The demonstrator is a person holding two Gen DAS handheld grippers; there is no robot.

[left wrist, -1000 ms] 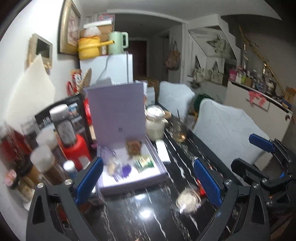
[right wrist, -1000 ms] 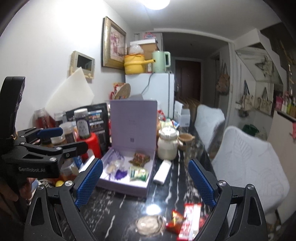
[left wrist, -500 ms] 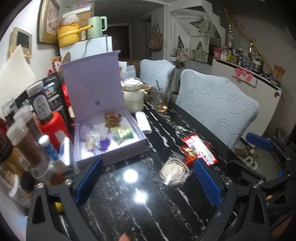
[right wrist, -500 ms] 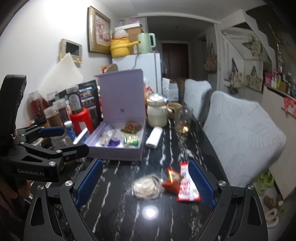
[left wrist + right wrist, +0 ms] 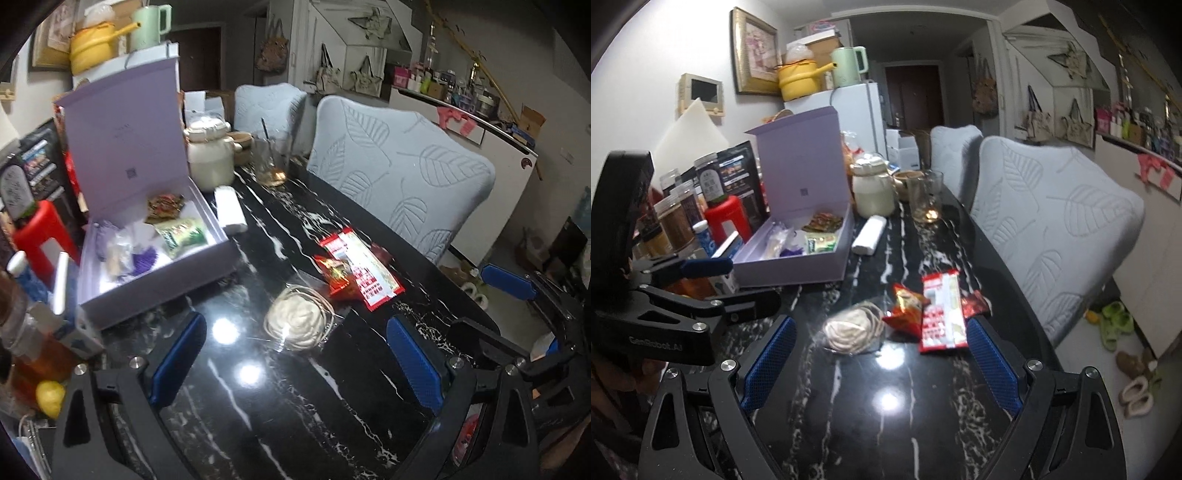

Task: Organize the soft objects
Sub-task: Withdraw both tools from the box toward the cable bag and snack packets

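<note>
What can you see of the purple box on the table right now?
The purple box is a shallow, rigid lavender gift box, seemingly cardboard, on the black marbled table toward the wall. Its hinged lid stands open, roughly upright, with a small mark on its inner face. The pale tray holds a brown patterned packet, a green packet and clear purple-tinted wrappers. Neither gripper touches it.

"GenRobot.AI" on left gripper [image 5: 720, 284] body; other print illegible.
</note>
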